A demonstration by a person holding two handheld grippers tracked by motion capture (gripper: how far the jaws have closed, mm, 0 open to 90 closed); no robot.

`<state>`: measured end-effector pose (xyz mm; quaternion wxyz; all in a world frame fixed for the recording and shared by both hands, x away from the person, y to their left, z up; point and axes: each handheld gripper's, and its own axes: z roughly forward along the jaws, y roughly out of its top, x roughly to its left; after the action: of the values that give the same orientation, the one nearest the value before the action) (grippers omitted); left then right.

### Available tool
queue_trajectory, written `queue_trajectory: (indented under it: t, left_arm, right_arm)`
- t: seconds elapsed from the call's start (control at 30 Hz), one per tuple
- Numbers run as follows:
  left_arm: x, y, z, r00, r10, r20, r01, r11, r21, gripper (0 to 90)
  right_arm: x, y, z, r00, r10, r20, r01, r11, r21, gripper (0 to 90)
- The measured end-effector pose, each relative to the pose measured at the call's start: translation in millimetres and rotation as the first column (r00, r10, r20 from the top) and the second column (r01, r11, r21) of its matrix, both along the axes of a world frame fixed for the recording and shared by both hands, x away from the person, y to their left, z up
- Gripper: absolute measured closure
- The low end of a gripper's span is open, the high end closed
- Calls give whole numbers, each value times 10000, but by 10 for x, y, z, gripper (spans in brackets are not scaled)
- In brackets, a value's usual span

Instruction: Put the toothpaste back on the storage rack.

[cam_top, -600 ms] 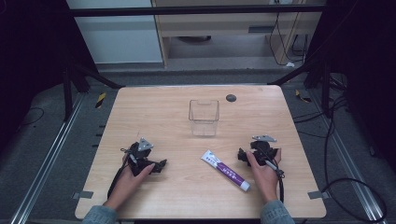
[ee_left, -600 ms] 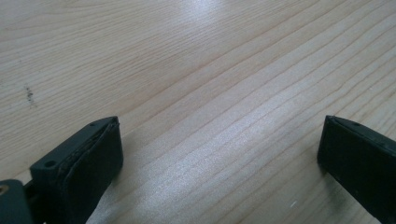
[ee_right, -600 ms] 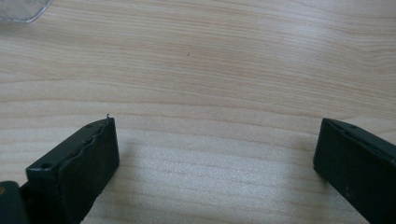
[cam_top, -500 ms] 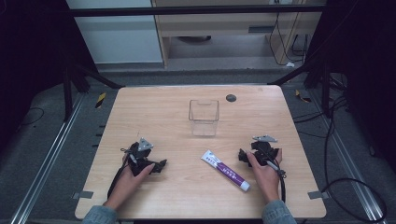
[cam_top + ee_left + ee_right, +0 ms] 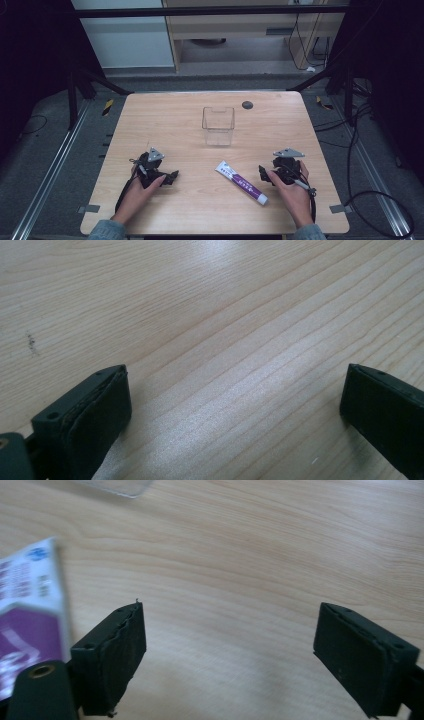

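Nearest the person, at the 6 o'clock edge of the surface (image 5: 200, 210), two forearms come in. The left hand (image 5: 142, 187) holds the left gripper (image 5: 167, 177) at about 7 o'clock, resting low on the wood. In the left gripper view the fingers (image 5: 97, 410) stand wide apart, nothing between them, bare wood grain beneath. A small dark speck marks the wood at 10 o'clock of that view.

The right hand (image 5: 290, 192) holds the right gripper (image 5: 264, 174) at about 5 o'clock. Fingers (image 5: 117, 650) spread wide, nothing gripped; bare wood between them. A cable (image 5: 312, 200) trails from it back along the wrist.

The tube (image 5: 241, 182), white with a purple label, lies flat just left of the right gripper, between the two grippers but much closer to the right one. Crimped end points to 10 o'clock, cap end to 4 o'clock. In the right gripper view the tube (image 5: 27, 615) lies just outside the left finger; whether they touch I cannot tell.

Farther out, near centre, a clear box (image 5: 218, 126) stands upright, open-topped, well apart from both grippers.

Beyond it, toward 1 o'clock near the far edge, a small dark disc (image 5: 247, 105) lies on the wood.
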<state>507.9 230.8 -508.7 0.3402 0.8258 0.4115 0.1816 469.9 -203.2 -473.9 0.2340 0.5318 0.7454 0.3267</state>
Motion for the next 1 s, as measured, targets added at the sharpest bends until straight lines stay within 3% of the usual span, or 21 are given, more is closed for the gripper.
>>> queue_trajectory:
  t: [0.2, 0.3, 0.33, 0.83, 0.87, 0.93, 0.97, 1.0]
  left_arm:
    - [0, 0, 0, 10000, 4, 1, -4, 10000, 3, 0]
    - [0, 0, 0, 10000, 5, 2, -5, 10000, 0, 0]
    - [0, 0, 0, 10000, 3, 2, -3, 10000, 1, 0]
    - [0, 0, 0, 10000, 5, 2, -5, 10000, 0, 0]
    - [0, 0, 0, 10000, 2, 1, -2, 10000, 2, 0]
    - [0, 0, 0, 10000, 3, 0, -3, 10000, 0, 0]
    - [0, 0, 0, 10000, 4, -1, -4, 10000, 0, 0]
    - [0, 0, 0, 10000, 4, -1, -4, 10000, 0, 0]
  right_arm:
    - [-164, 138, 147, 9944, 1013, -294, -1020, 9946, -208, 208]
    - [-204, 217, 210, 9880, 1482, -428, -1497, 9882, -338, 245]
    - [-220, 277, 241, 9823, 1799, -518, -1822, 9823, -441, 267]
    - [-197, 593, 272, 9480, 2873, -1371, -3017, 9483, -987, 355]
    - [-192, 629, 285, 9404, 3041, -1524, -3223, 9398, -1134, 378]
    - [-188, 651, 288, 9384, 3081, -1565, -3272, 9379, -1155, 385]
    - [-174, 692, 291, 9301, 3237, -1736, -3464, 9302, -1215, 411]
    - [-174, 692, 291, 9301, 3237, -1736, -3464, 9302, -1215, 411]
